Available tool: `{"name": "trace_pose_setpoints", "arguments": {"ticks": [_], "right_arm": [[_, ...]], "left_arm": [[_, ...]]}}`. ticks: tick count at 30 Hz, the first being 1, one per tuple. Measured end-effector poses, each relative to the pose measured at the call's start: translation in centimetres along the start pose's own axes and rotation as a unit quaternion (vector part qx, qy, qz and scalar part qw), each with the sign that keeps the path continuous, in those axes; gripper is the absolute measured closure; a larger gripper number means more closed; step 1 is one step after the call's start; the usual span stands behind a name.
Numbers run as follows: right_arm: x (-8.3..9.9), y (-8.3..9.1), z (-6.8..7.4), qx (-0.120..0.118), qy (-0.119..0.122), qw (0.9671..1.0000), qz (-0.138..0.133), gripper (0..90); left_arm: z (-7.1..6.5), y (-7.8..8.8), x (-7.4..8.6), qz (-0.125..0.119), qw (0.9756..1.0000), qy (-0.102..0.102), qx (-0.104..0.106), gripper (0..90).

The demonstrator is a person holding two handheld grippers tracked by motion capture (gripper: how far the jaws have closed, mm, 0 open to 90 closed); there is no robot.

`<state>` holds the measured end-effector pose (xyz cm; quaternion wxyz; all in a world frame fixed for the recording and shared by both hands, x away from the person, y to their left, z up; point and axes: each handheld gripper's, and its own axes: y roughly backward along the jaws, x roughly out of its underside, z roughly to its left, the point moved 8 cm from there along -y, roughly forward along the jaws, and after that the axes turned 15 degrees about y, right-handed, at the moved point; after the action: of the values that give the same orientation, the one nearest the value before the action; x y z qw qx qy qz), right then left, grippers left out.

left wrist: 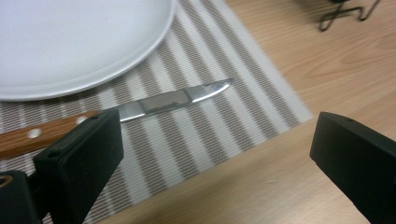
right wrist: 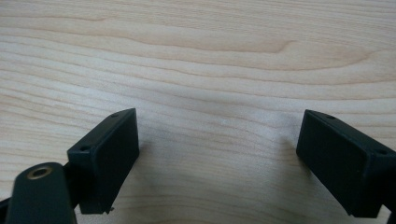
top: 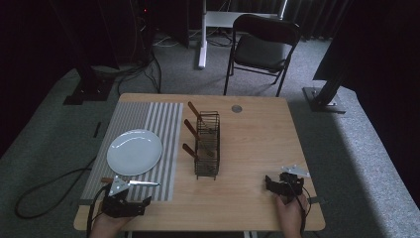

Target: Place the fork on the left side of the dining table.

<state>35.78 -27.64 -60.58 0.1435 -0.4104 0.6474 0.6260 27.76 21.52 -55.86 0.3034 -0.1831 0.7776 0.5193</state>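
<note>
Both grippers rest on the bench, jaws wide apart and empty: left gripper (top: 124,204) beside the knife (left wrist: 140,105) lying near the plate (top: 134,151); right gripper (top: 283,186) idle. Likely best grasped by its wooden handle.

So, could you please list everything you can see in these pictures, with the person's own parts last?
table: one, light wood, centre of the high view.
placemat: one, grey and white stripes, left half of the table.
plate: one, white, on the placemat.
knife: one, wooden handle and steel blade, on the placemat near the plate.
wire basket: one, dark, mid-table beside the placemat, holding three wooden-handled utensils.
round disc: one, grey, at the table's far edge.
chair: one, black, beyond the table.
left tongs: black, open, over the placemat's near corner.
right tongs: black, open, over bare wood.
</note>
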Motion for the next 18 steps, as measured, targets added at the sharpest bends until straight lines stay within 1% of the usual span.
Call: {"name": "trace_pose_setpoints", "arguments": {"ticks": [1, 3, 4, 5, 6, 8, 10, 16, 18], "right_arm": [[0.0, 0.0, 0.0, 0.0, 0.0, 1.0, 0.0, 12.7], [0.0, 0.0, 0.0, 0.0, 0.0, 1.0, 0.0, 12.7], [0.0, 0.0, 0.0, 0.0, 0.0, 1.0, 0.0, 12.7], [0.0, 0.0, 0.0, 0.0, 0.0, 1.0, 0.0, 12.7], [0.0, 0.0, 0.0, 0.0, 0.0, 1.0, 0.0, 12.7], [0.0, 0.0, 0.0, 0.0, 0.0, 1.0, 0.0, 12.7], [0.0, 0.0, 0.0, 0.0, 0.0, 1.0, 0.0, 12.7], [0.0, 0.0, 0.0, 0.0, 0.0, 1.0, 0.0, 12.7], [0.0, 0.0, 0.0, 0.0, 0.0, 1.0, 0.0, 12.7]], "left_arm": [[-0.3, 0.0, -0.1, -0.002, 1.0, -0.001, 0.003, 2.7], [-0.3, 0.0, -0.1, -0.002, 1.0, -0.001, 0.003, 2.7], [-1.0, 0.1, -0.6, -0.006, 0.9999, 0.0, 0.014, 2.7], [-1.0, 0.1, -0.6, -0.006, 0.9999, 0.0, 0.014, 2.7], [-1.2, -0.1, -0.8, -0.007, 0.9998, 0.004, 0.02, 2.7], [-1.3, -0.3, -0.9, -0.001, 0.9997, 0.007, 0.022, 2.7], [-1.6, -0.4, -1.0, 0.001, 0.9996, 0.004, 0.027, 2.8], [-3.2, -0.3, -2.1, -0.008, 0.9991, -0.01, 0.04, 2.7], [-3.6, -0.3, -2.5, -0.009, 0.9989, -0.011, 0.045, 2.7]]}}
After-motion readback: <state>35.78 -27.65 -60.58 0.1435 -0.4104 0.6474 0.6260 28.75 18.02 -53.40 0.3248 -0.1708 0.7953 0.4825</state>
